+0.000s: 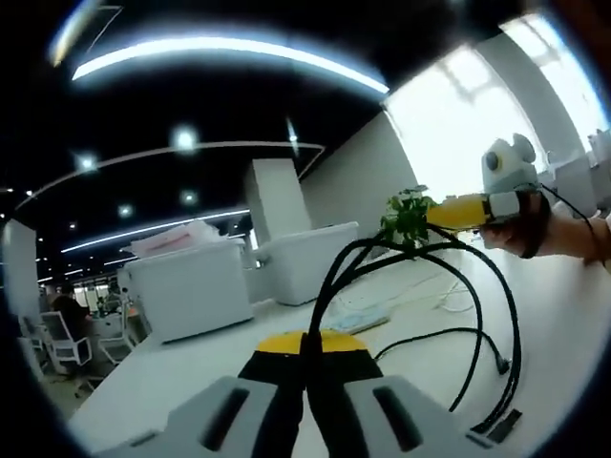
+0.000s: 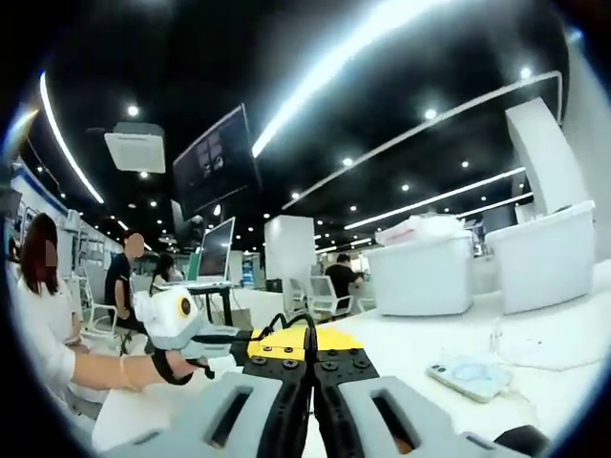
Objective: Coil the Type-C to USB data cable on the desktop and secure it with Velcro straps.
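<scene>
The black data cable [image 1: 477, 286] hangs in several loose loops between the two grippers above the white desk [image 1: 563, 324]. My left gripper [image 1: 307, 345] is shut on a bundle of its strands, which rise up and to the right. My right gripper [image 1: 460, 212], held by a hand at the far right, pinches the other side of the loops. Two cable ends [image 1: 502, 364] dangle low, near the desk. In the right gripper view my right gripper [image 2: 312, 349] is shut on the cable [image 2: 286, 326], and the left gripper [image 2: 229, 336] sits at the left in a hand.
Two white storage boxes [image 1: 186, 286] [image 1: 307, 256] stand at the back of the desk, with a small green plant [image 1: 410, 215] beside them. A phone [image 2: 468, 377] and a white cord [image 2: 535, 339] lie on the desk. People sit at desks with a monitor [image 2: 217, 250] behind.
</scene>
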